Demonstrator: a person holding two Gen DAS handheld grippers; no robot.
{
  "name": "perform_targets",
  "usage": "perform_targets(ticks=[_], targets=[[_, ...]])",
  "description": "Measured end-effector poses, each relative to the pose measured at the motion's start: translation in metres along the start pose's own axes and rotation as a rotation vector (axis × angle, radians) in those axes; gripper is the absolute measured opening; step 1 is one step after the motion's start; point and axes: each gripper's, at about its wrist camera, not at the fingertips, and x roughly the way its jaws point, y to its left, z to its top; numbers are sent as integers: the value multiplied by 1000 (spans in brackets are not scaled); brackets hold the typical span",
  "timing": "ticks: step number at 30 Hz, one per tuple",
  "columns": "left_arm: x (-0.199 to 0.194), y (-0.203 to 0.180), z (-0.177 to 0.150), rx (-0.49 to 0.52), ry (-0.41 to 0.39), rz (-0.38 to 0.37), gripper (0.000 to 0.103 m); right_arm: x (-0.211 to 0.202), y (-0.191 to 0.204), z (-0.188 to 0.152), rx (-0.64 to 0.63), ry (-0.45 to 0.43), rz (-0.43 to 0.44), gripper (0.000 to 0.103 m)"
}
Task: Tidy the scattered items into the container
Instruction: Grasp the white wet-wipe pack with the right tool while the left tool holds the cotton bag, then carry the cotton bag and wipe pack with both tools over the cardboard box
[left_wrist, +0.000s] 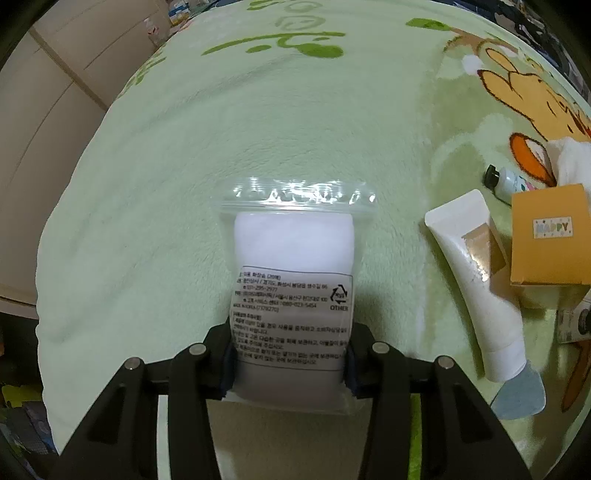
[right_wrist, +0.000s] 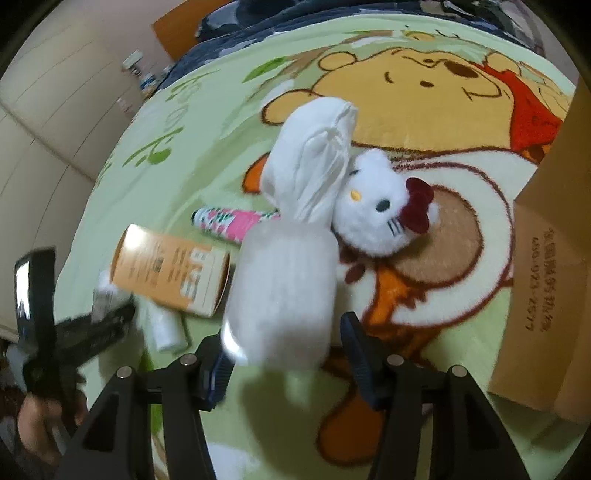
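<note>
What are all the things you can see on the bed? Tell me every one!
blanket: one, green with yellow bear, under everything
cardboard box: one, brown, right edge
zip bag: one, clear with white pads inside, in left gripper
cloth bundle: one, white, between right gripper's fingers
plush cat: one, white, dark red bow, beside bundle
orange box: one, orange, beside white tube
white tube: one, white, grey cap, right of bag
small tube: one, patterned, black cap, behind orange box
left gripper: black, gripping bag
right gripper: black
hand: one, holding left gripper
</note>
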Motion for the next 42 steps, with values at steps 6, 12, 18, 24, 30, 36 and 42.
perform_targets(ticks=[6,12,18,24,30,36,42], targets=[[0,-1,0,-2,2,6,49,16,8,8,-43,53,4,42],[-2,2,-1,-4,11,-4,50,-20,18,-21,-225,124,-62,41],[-1,5,-4,10,20,-5,50,-18,7,-62,-318,245,-153,42],[-1,5,-30,4,24,22,59,0,4,-63,-294,222,-134,43],[-19,8,-42,-22,33,-22,33,-10,10,-59,-273,201,-109,40],[-65,14,-69,-61,29,-27,31,-39,19,-53,-266,151,-125,40],[-135,23,-102,-126,21,-77,31,-80,29,-54,-276,92,-115,40]])
